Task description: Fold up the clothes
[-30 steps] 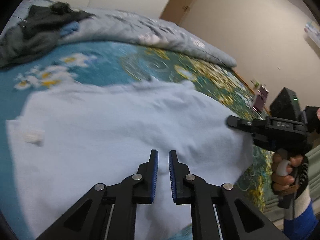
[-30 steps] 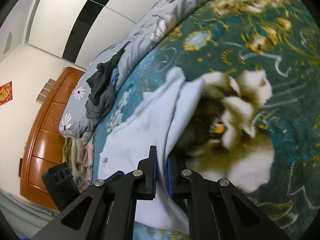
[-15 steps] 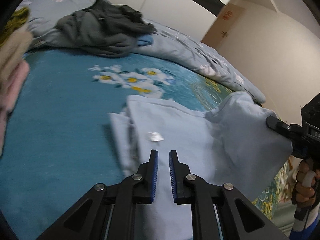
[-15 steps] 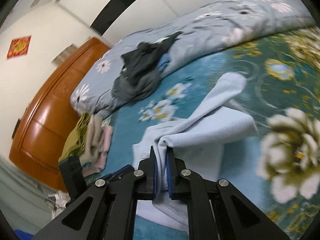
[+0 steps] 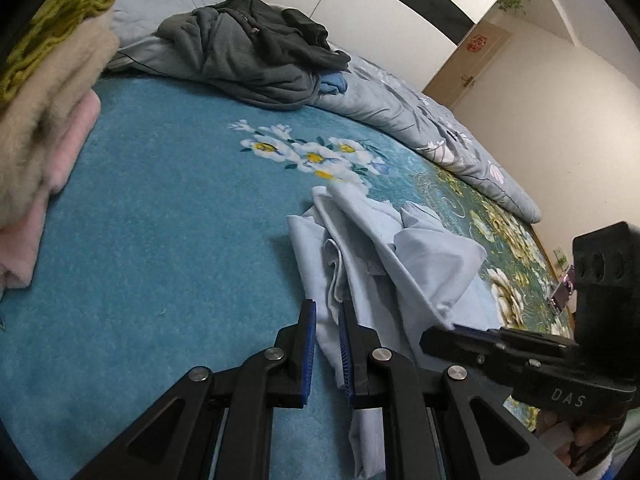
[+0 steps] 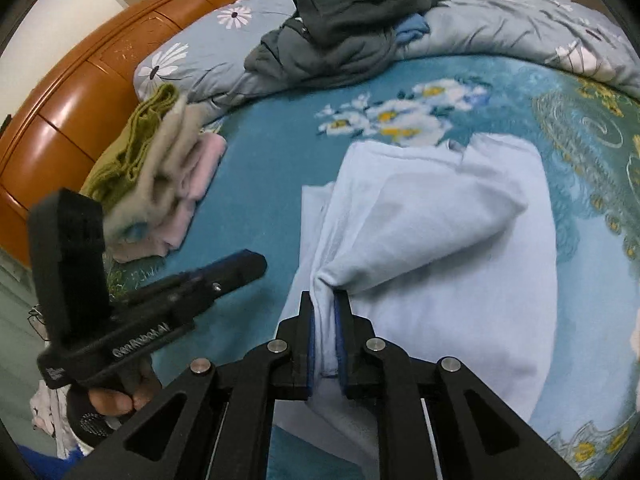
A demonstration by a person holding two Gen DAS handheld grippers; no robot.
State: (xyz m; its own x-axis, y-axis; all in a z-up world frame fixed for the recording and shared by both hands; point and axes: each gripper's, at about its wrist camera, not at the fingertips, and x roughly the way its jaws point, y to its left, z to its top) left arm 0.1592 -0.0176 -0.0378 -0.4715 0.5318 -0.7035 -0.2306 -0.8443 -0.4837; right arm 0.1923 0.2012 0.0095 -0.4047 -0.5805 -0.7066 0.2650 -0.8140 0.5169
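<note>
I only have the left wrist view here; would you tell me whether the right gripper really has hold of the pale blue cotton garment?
Observer: Yes. In the right wrist view the right gripper is closed on a pinched fold of the pale blue cotton garment.
Operator: Thank you. Is my left gripper touching that garment?
Observer: No. The left gripper is over the teal floral blanket, apart from the garment's edge.
Operator: And what lies behind the folded pile?
Observer: An orange-brown wooden headboard stands behind the stack of green, beige and pink folded clothes.
</note>
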